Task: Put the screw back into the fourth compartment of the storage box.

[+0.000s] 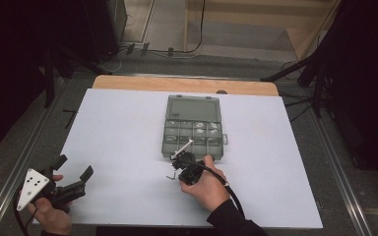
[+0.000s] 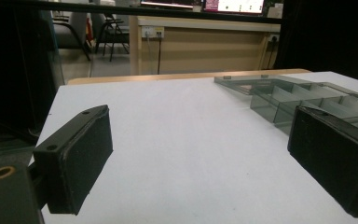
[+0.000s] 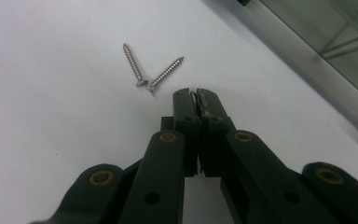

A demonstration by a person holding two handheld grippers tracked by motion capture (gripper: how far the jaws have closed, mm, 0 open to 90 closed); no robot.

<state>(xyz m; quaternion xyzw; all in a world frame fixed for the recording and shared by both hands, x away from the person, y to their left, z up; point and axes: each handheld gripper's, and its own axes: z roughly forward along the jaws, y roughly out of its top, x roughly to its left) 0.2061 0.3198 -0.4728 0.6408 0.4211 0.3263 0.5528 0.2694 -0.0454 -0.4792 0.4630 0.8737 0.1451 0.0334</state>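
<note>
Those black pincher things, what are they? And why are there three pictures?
They are hand tools, not a robot. A person holds one gripper in each hand and squeezes it to pinch things. One picture comes from a camera up high, looking down on the white table. There you see the left gripper and the right gripper. The other two pictures come from little cameras riding on each gripper. The left one's jaws stand wide open with nothing between them. The right one's jaws are pressed together; I can't see anything between them. Two screws lie on the table just beyond its tips. A grey plastic sorting box with small compartments sits beside it.
</note>
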